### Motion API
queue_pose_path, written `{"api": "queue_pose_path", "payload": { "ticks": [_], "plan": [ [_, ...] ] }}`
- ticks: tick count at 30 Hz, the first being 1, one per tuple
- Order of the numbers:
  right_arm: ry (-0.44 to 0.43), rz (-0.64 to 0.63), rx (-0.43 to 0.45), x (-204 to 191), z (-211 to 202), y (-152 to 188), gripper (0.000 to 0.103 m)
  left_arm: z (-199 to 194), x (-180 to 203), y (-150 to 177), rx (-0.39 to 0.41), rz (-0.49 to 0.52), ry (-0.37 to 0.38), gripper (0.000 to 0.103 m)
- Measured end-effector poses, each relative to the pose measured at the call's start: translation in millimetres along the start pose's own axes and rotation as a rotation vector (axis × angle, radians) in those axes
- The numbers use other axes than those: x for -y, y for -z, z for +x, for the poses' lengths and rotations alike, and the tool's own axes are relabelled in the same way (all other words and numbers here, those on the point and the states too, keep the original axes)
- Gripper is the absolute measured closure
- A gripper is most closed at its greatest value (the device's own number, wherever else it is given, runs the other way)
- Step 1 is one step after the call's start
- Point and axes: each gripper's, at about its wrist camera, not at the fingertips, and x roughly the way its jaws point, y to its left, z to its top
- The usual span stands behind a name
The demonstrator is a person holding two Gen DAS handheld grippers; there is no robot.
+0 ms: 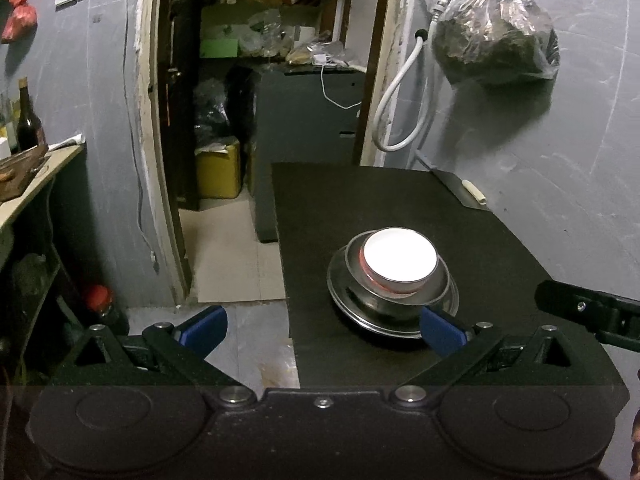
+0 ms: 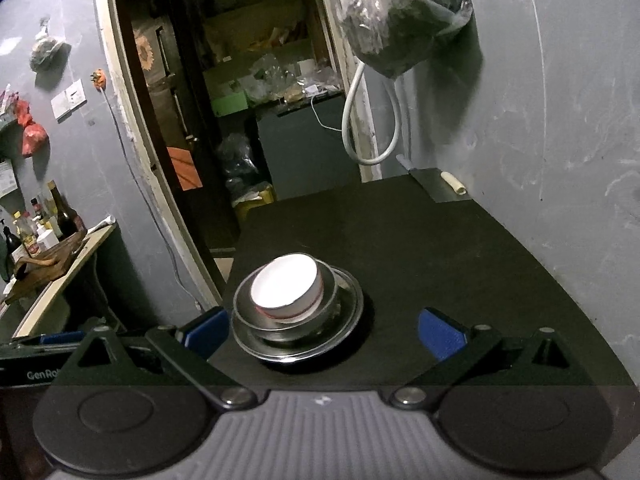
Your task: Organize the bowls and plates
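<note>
A stack stands on the black table (image 1: 380, 200) (image 2: 440, 248): a white bowl (image 1: 400, 258) (image 2: 286, 286) with a red band sits inside a steel bowl (image 1: 434, 294) (image 2: 244, 314), which rests on a steel plate (image 1: 340, 300) (image 2: 348, 320). My left gripper (image 1: 322, 330) is open, its right blue pad just in front of the plate and its left pad off the table's left edge. My right gripper (image 2: 322, 332) is open too, with the stack just ahead between its blue pads, nearer the left one. Neither holds anything. The right gripper's black finger (image 1: 588, 308) shows at the left view's right edge.
A cleaver with a pale handle (image 1: 474, 192) (image 2: 452, 182) lies at the table's far right corner by the grey wall. A plastic bag (image 1: 496, 32) and a white hose (image 1: 400, 92) hang on that wall. An open doorway (image 1: 256, 80) and a shelf with bottles (image 2: 44, 232) are left.
</note>
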Motion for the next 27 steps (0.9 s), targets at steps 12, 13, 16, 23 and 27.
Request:
{"api": "queue_pose_path", "payload": {
  "ticks": [12,13,16,23,27],
  "plan": [
    [0.010,-0.031,0.010,-17.8,-12.1,7.0,0.000,-14.3,-13.9,7.1,0.026,-0.009,0.015,0.001],
    [0.011,-0.035,0.006,-18.7,-12.5,8.3,0.000,-14.8,-13.5,8.5,0.031,-0.006,0.007,0.001],
    [0.018,-0.050,-0.010,-19.6,-14.6,13.9,0.000,-15.0,-9.1,15.2,0.041,0.039,-0.035,0.001],
    [0.037,-0.057,-0.028,-13.9,-16.8,16.3,0.000,-20.5,-6.8,23.8,0.045,0.078,-0.013,0.001],
    [0.016,-0.067,-0.047,-8.9,-14.5,17.8,0.000,-12.7,-5.7,24.7,-0.012,0.067,-0.043,0.001]
  ]
}}
